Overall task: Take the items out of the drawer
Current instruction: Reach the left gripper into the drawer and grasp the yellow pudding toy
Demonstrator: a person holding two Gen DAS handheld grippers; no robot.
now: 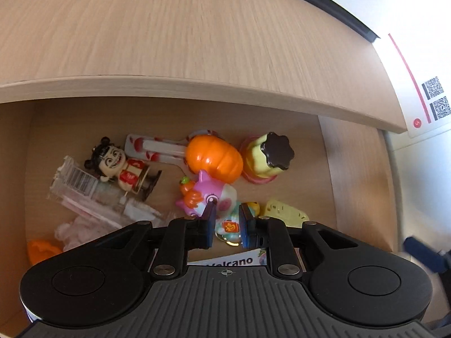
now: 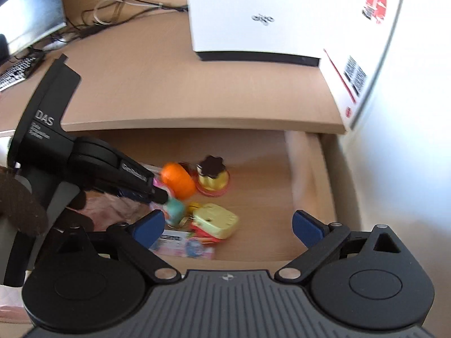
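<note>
The open wooden drawer (image 1: 352, 169) holds several toys. My left gripper (image 1: 228, 219) is down inside it, jaws closed narrowly on a pink and teal toy figure (image 1: 217, 197). In the right wrist view that gripper (image 2: 163, 197) reaches in from the left with the teal figure (image 2: 174, 208) at its tip. Around it lie an orange pumpkin (image 1: 214, 159), a yellow pudding toy (image 1: 267, 155) with a dark top, a black-haired doll (image 1: 118, 166) and a yellow cheese-like toy (image 1: 284, 211). My right gripper (image 2: 228, 225) hovers open over the drawer's front, holding nothing.
Clear plastic packaging (image 1: 84, 191) and a "Volcano" card (image 1: 234, 262) also lie in the drawer. The desk top (image 1: 169, 28) overhangs its back. A white box (image 2: 253, 14) stands on the desk at right, cables and a monitor (image 2: 28, 14) at the far left.
</note>
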